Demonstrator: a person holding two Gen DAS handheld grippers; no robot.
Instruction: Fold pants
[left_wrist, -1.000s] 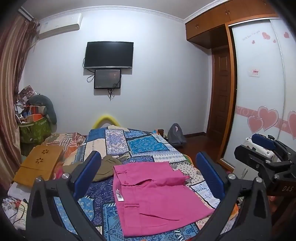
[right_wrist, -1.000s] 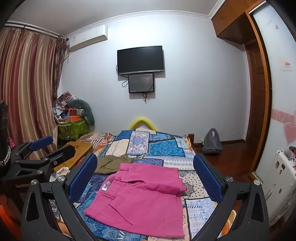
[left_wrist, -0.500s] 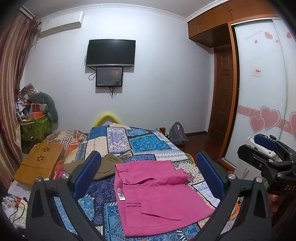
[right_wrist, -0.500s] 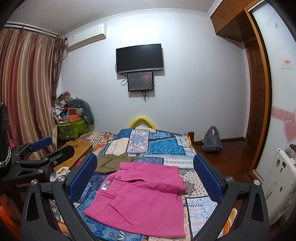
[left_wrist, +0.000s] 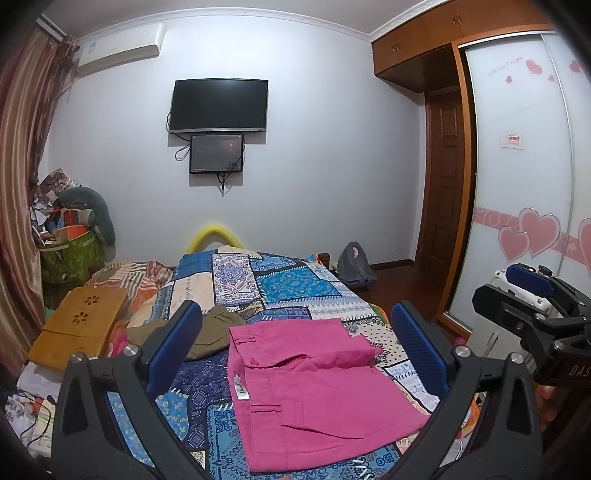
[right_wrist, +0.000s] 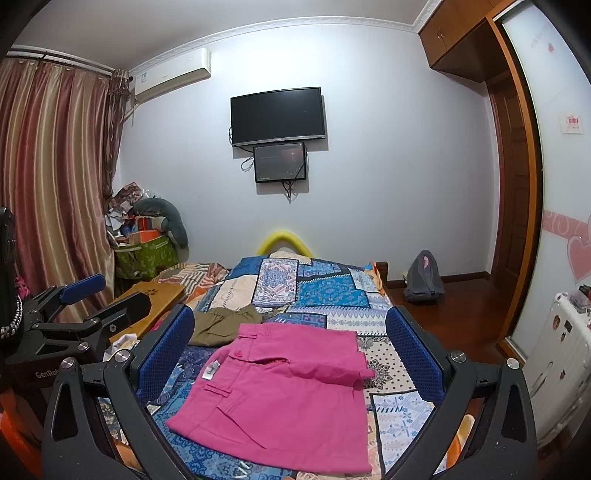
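Pink pants lay folded near bed's front edge | left gripper, right gripper hovered, fingers spread, empty | folding seemingly finished.

Pink pants of matt woven cloth, lightly creased, lie on a bedspread of printed patchwork fabric, also matt. Beside them is an olive cloth garment, soft and rumpled. The left gripper and right gripper have matt black plastic frames with shiny metal screw heads, and their blue finger pads have a fine, rough grid texture. A small lap desk looks like smooth, pale wood. The wardrobe frame is glossy brown wood; its sliding door is smooth and frosted. The curtains are striped cloth with a slight sheen.
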